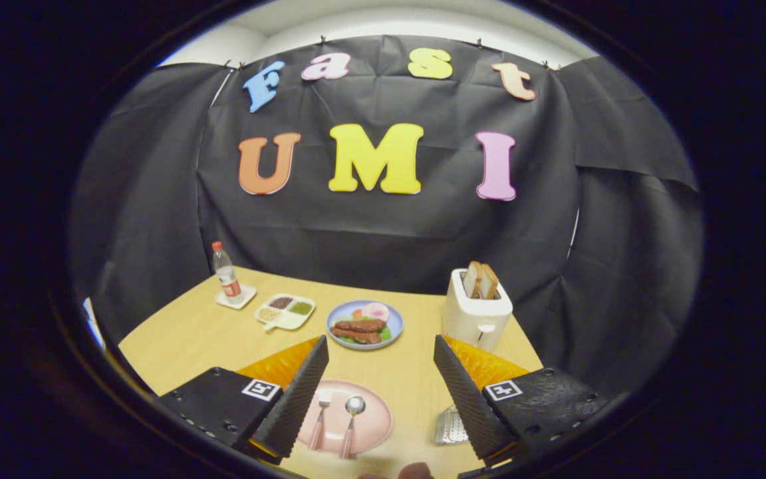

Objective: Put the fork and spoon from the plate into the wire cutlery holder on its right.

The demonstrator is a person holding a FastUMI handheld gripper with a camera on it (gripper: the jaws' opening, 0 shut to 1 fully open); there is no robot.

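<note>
A pink plate (pixel 370 426) lies on the wooden table between my two fingers, low and close. On it rest a fork (pixel 320 416) on the left and a spoon (pixel 351 419) on the right, both with pink handles pointing toward me. The wire cutlery holder (pixel 450 426) stands to the plate's right, partly hidden behind my right finger. My gripper (pixel 380 392) hovers above the plate, open, with nothing between its fingers.
Beyond the plate sits a blue plate of food (pixel 364 324). A white toaster (pixel 475 313) with bread slices stands beyond the right finger. A divided condiment dish (pixel 286 311) and a water bottle (pixel 227 274) on a coaster stand beyond the left finger. A fingertip (pixel 415 471) shows nearest me.
</note>
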